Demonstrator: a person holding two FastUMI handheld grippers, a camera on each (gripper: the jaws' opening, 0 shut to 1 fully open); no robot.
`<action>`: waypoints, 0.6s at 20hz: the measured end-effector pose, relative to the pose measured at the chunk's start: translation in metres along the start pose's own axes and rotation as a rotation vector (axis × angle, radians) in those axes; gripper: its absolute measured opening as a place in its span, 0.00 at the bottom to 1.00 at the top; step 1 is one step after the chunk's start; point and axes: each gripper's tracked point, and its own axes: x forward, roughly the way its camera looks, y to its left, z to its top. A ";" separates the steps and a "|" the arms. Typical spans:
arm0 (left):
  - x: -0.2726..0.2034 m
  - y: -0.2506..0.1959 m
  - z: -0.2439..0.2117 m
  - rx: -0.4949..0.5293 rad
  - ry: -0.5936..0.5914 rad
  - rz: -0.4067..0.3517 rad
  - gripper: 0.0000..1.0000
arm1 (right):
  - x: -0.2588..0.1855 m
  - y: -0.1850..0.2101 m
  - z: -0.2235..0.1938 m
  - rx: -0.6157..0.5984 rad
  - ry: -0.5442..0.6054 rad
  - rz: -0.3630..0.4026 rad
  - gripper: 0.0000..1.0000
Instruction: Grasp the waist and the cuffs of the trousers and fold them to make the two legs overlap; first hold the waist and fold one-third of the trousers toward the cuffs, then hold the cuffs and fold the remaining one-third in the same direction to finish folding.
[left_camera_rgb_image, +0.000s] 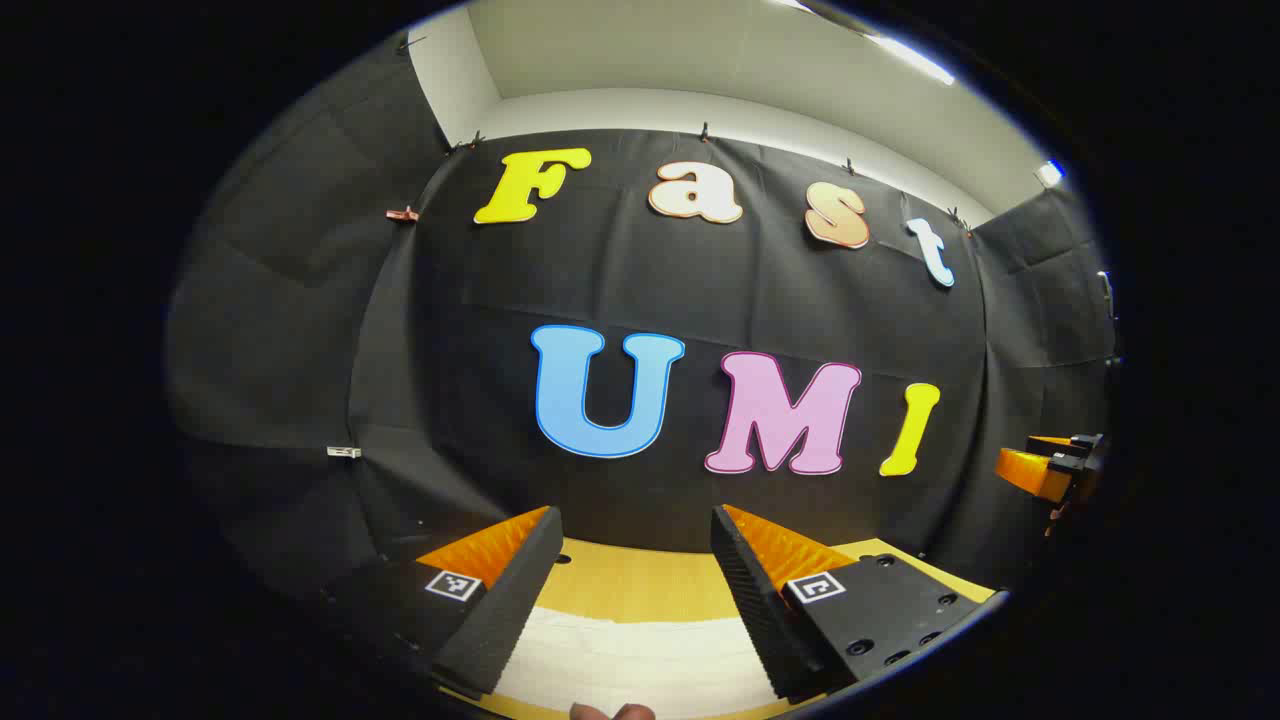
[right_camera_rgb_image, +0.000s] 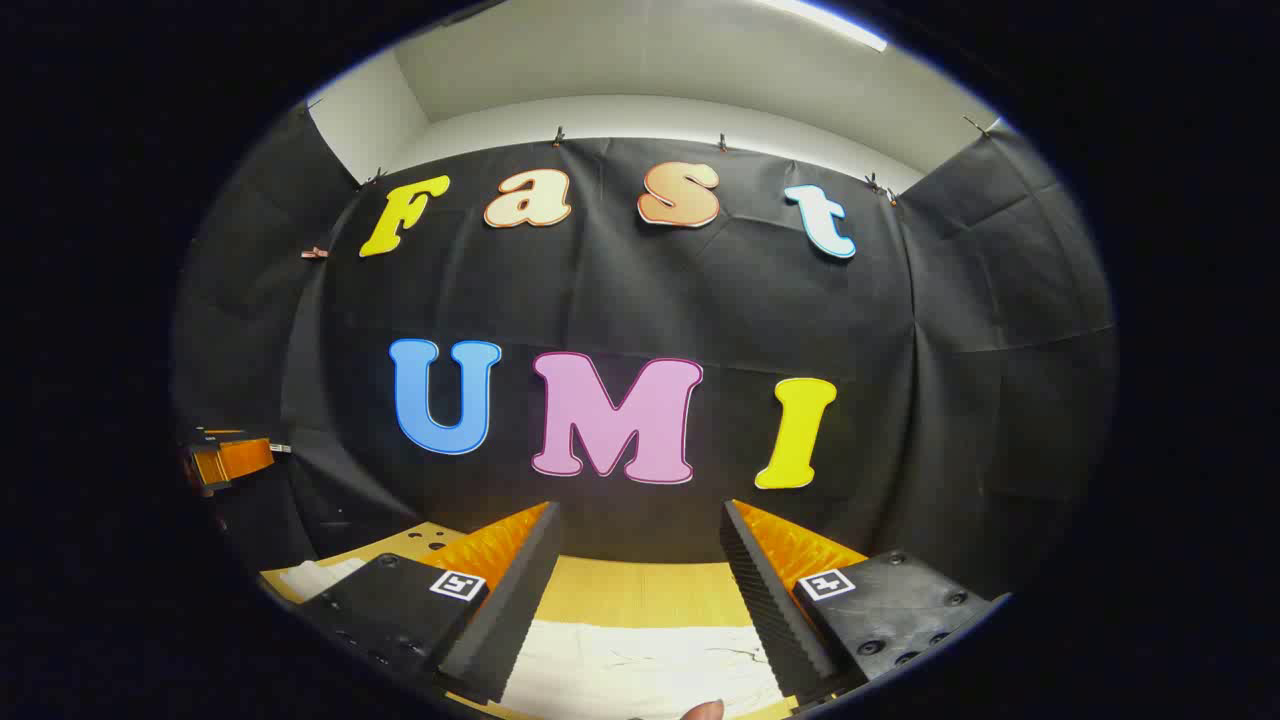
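Left gripper view: nearest to us, our left gripper (left_camera_rgb_image: 635, 590) holds its two ridged fingers wide apart, with nothing between them. A fingertip (left_camera_rgb_image: 612, 712) of the person shows at the bottom edge. Below the open fingers lie the white cloth trousers (left_camera_rgb_image: 630, 660), spread flat on the yellow wooden worktop (left_camera_rgb_image: 630, 580) and reaching toward its near edge; a bare strip of wood separates them from the worktop's far edge. Neither finger touches the fabric, so far as we can tell. Beyond the far edge hangs the black cloth wall (left_camera_rgb_image: 700, 300), with a white ceiling (left_camera_rgb_image: 700, 60) above.

Right gripper view: our right gripper (right_camera_rgb_image: 635, 590) likewise stands fully open and holds nothing. Another fingertip (right_camera_rgb_image: 702, 711) shows at the bottom. The same white trousers (right_camera_rgb_image: 640, 665) lie beneath the gap, wrinkled, and a further patch of them shows past the left finger near the worktop's (right_camera_rgb_image: 640, 590) left edge. The left gripper appears far off at the left margin; its opening there we cannot tell.
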 end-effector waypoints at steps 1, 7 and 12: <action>0.000 0.000 0.001 0.000 -0.001 0.000 0.95 | -0.001 0.001 0.000 0.001 0.000 0.003 0.97; -0.003 0.001 0.002 0.005 0.000 0.002 0.95 | -0.004 0.000 -0.001 0.001 0.007 0.003 0.97; -0.010 0.001 -0.002 0.008 0.006 0.013 0.95 | -0.005 -0.001 -0.004 -0.001 0.012 0.004 0.97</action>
